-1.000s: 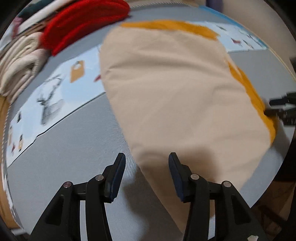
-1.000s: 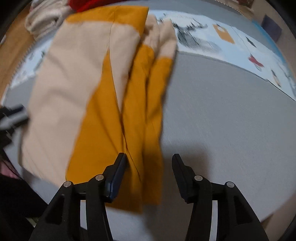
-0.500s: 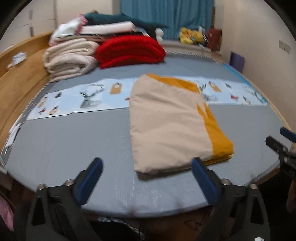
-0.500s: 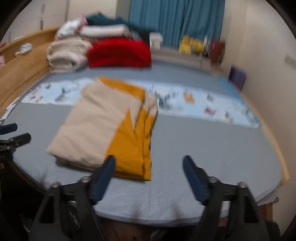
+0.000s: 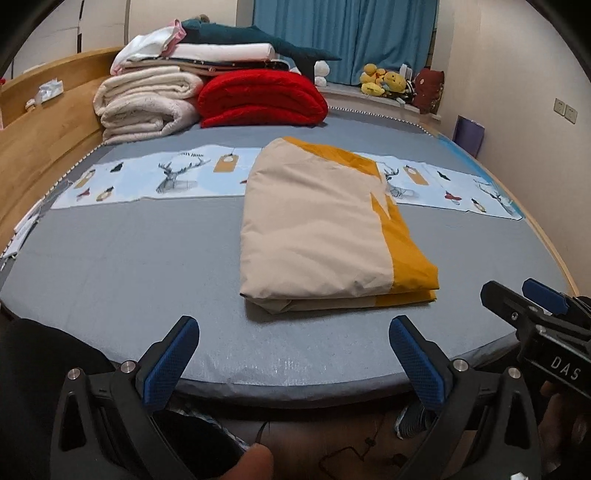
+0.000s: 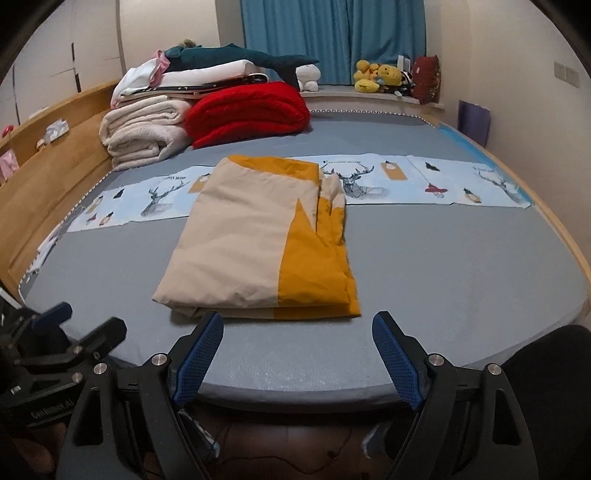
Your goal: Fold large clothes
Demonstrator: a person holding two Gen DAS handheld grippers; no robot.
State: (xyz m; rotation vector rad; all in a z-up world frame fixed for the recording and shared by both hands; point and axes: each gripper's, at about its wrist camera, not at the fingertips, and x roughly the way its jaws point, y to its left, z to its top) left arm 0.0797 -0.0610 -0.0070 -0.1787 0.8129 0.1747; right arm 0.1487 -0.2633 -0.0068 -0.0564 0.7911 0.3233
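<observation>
Folded cloth (image 5: 317, 236) lies flat on the bed (image 5: 122, 266), roughly centre, short edge toward the near side of the mattress. Top layer beige, w/ mustard-yellow panel along its right side and far end; layered edges visible at the near end. Far end overlaps the pale blue printed strip (image 5: 173, 177) (deer + tag motifs) that runs across the grey sheet.

Left gripper (image 5: 293, 354): jaws spread wide, nothing btwn them, blue pads bare. It sits off the near bed edge, apart from the cloth, no contact.

Right gripper (image 6: 297, 350): jaws opening, gap empty. Also back from the near bed edge; cloth's near end just beyond the tips in right wrist view, not touching. Each gripper shows in the other's view: right one at the right margin of left wrist view, left one at the lower left of right wrist view.

Far end of bed: red blanket (image 5: 260, 98) rolled/folded, beside a stack of cream blankets (image 5: 144, 105); white linens and a dark teal plush shark (image 5: 255, 38) on top. Yellow plush toys (image 5: 384, 81) on the sill under the blue curtain (image 5: 343, 35). Wooden bed frame (image 5: 44, 140) along the left side.
</observation>
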